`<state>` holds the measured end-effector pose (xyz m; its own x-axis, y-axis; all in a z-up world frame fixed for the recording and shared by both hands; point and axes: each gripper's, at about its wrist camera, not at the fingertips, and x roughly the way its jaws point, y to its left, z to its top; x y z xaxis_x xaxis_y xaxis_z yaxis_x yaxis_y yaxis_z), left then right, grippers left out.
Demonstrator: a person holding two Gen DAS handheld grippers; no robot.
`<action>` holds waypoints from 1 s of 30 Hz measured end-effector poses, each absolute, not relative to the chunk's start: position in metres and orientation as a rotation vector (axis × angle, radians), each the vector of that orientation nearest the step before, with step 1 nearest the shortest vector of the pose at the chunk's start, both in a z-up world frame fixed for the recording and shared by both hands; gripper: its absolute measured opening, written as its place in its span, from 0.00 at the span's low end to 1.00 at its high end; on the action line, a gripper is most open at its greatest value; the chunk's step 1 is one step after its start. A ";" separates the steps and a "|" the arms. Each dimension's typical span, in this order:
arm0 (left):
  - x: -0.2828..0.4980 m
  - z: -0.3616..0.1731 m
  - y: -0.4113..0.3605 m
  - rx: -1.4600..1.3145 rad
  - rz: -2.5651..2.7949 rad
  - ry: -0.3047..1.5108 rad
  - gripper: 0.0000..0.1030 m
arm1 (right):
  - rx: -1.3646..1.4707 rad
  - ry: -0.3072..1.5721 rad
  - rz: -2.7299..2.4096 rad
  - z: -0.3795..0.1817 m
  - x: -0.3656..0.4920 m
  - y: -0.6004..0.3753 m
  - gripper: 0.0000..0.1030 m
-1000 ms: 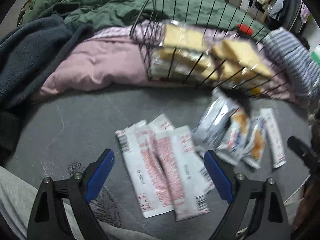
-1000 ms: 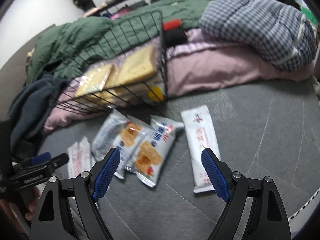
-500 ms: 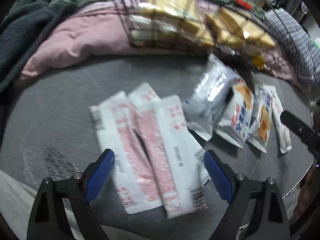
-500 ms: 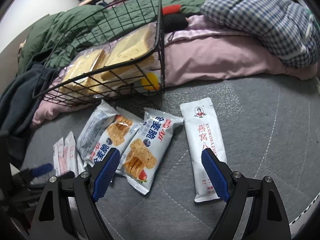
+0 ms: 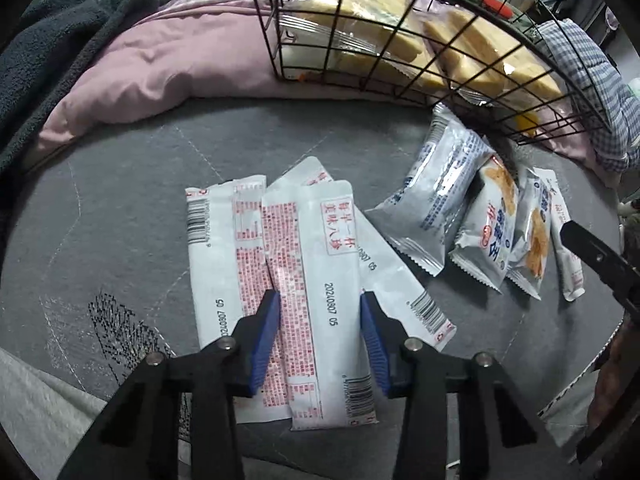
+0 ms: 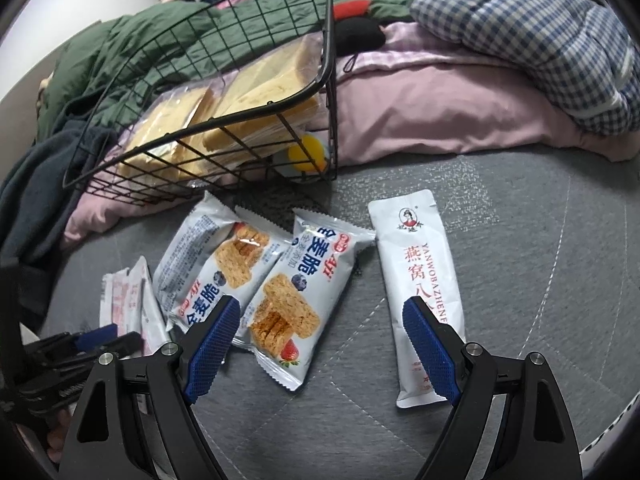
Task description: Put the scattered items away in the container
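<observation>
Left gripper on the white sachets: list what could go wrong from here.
1. The left gripper jaws are closing on the top sachet, which overlaps two other sachets; it may drag or lift a neighbour.
2. The flat, slick sachet may slip out when lifted.
3. The wire basket sits tilted on soft bedding and already holds bread packs, so a dropped sachet may slide back out.
</observation>
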<state>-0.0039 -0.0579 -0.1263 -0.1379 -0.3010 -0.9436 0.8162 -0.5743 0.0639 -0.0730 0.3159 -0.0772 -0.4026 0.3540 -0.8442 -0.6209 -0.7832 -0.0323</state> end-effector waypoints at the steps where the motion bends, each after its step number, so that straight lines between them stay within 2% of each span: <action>1: -0.003 -0.125 -0.058 1.336 -1.816 0.628 0.42 | -1.213 0.392 2.185 -0.076 -0.071 0.320 0.83; 6: 0.000 -0.106 -0.060 1.286 -1.841 0.639 0.42 | -1.132 0.459 2.096 -0.065 -0.046 0.356 0.83; 11: -0.004 -0.096 -0.064 1.261 -1.871 0.628 0.42 | -1.201 0.396 2.071 -0.075 -0.046 0.374 0.83; 14: -0.004 -0.099 -0.068 1.270 -1.875 0.646 0.42 | -1.284 0.348 2.050 -0.095 -0.054 0.374 0.75; 17: -0.002 -0.107 -0.075 1.291 -1.866 0.660 0.42 | -1.334 0.260 2.030 -0.106 -0.065 0.368 0.73; 19: -0.004 -0.112 -0.076 1.297 -1.859 0.667 0.42 | -1.356 0.193 2.027 -0.107 -0.071 0.362 0.59; 20: -0.005 -0.112 -0.076 1.298 -1.860 0.666 0.42 | -1.364 0.173 2.029 -0.107 -0.074 0.360 0.45; 21: -0.005 -0.111 -0.076 1.300 -1.863 0.660 0.42 | -1.375 0.157 2.030 -0.106 -0.076 0.357 0.42; 24: -0.004 -0.109 -0.074 1.297 -1.862 0.654 0.42 | -1.388 0.146 2.043 -0.106 -0.079 0.352 0.39; 30: -0.010 -0.097 -0.066 1.280 -1.879 0.619 0.42 | -1.368 0.165 2.071 -0.093 -0.073 0.342 0.38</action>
<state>-0.0095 -0.0665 -0.0969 -0.2036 -0.3204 -0.9251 0.8075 -0.5893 0.0264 -0.0728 0.3420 -0.0928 -0.2510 0.4415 -0.8614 -0.5721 -0.7855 -0.2359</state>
